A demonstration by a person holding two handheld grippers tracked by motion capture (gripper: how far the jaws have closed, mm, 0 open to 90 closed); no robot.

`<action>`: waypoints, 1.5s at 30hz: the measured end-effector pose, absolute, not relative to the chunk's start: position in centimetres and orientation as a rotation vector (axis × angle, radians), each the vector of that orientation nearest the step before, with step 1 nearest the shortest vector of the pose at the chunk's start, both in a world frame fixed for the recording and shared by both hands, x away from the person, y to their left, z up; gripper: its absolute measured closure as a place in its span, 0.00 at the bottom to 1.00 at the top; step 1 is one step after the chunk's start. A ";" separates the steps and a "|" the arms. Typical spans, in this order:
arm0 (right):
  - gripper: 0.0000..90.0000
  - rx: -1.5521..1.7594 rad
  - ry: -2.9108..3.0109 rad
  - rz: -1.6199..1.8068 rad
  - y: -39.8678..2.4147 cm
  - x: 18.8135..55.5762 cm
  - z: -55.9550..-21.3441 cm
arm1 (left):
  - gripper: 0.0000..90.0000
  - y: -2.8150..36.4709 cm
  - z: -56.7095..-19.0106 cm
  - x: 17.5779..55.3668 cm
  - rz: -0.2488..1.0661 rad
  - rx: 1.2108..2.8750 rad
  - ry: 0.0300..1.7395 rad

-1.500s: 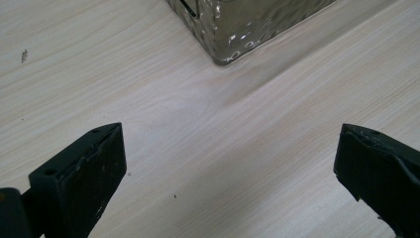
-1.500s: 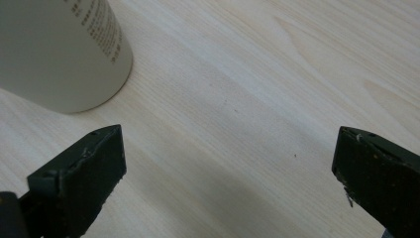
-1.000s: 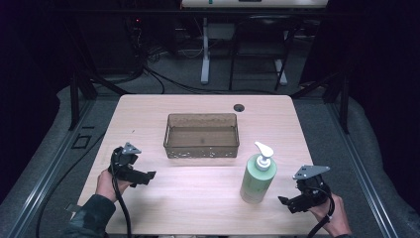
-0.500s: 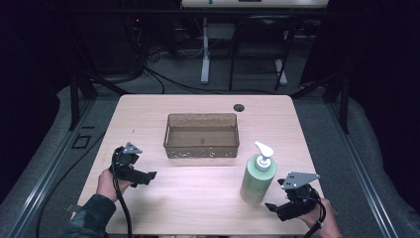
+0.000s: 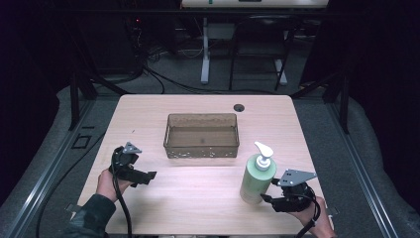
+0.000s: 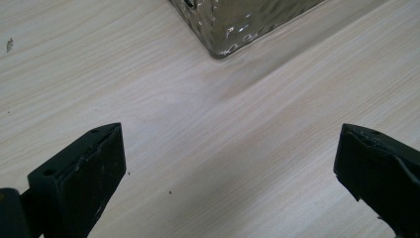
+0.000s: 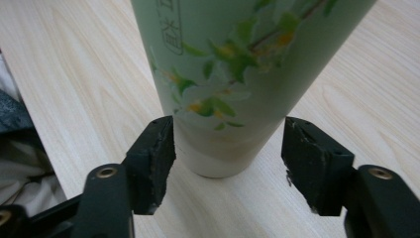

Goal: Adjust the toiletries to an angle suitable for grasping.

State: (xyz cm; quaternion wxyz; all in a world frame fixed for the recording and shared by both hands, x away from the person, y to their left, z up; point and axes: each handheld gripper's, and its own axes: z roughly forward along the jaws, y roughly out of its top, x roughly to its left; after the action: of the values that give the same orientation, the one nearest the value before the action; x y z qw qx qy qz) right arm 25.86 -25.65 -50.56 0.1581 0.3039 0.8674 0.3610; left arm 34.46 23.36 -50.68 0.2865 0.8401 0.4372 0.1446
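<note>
The light wooden table (image 5: 198, 198) carries everything, and the clear brownish plastic bin (image 5: 202, 135) standing near its middle serves as the landmark. The bin sits upright and open at the top. Toward the person's side of the bin and off its right-hand corner stands the pale green pump bottle (image 5: 257, 177), upright on the table, its white pump head on top; it is near the bin but apart from it. Just beside the bottle, on the side away from the bin, is the right gripper (image 5: 267, 198), held in a hand at the table's near edge. Its jaws have just been closing, and the foot of the bottle (image 7: 223, 99) stands between them: in the right gripper view the left pad lies against or just at the bottle's wall, while a narrow gap shows between the right pad and the bottle, so no firm grip is made. On the other side, toward the person from the bin's left corner, the left gripper (image 5: 146, 176) hangs over bare table (image 6: 223, 148), jaws spread wide with nothing between them.
</note>
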 end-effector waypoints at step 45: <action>0.70 0.733 2.591 1.123 -19.8 26.3 -51.8 | 0.00 24.0 -50.4 34.6 0.378 2.212 1.188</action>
State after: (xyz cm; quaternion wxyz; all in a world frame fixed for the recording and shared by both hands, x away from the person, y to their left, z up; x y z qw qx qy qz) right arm 26.32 -19.75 -51.85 0.1120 0.2497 0.8825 0.3825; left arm 34.58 24.02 -50.40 0.2968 0.8318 0.4470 0.1420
